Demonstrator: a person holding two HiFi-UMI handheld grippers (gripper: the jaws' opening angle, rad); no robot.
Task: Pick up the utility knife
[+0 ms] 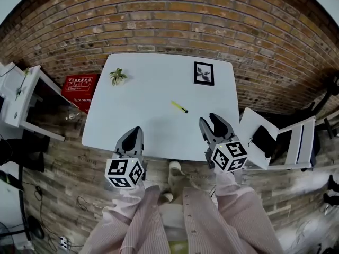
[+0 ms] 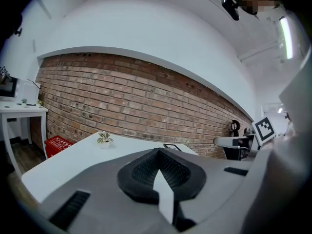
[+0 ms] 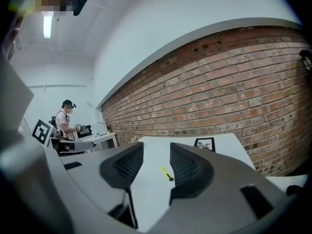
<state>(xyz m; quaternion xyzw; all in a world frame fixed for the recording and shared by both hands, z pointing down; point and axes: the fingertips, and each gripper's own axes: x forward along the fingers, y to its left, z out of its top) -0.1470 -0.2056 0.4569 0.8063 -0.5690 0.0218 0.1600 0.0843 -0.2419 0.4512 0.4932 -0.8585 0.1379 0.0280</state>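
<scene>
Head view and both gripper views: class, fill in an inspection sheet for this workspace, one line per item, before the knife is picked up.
Surface: white table, holding three things.
Job's things: yellow utility knife, lying flat mid-table, untouched.
Clutter: small potted plant and framed picture near the far edge.
Grippers: left gripper tongs shut, nothing held; right gripper tongs open, nothing held, knife in line beyond them.
Cables: loose cables on the floor at the left; nothing seen on the table.
Surroundings: brick wall, red box, side desk, chair.
</scene>
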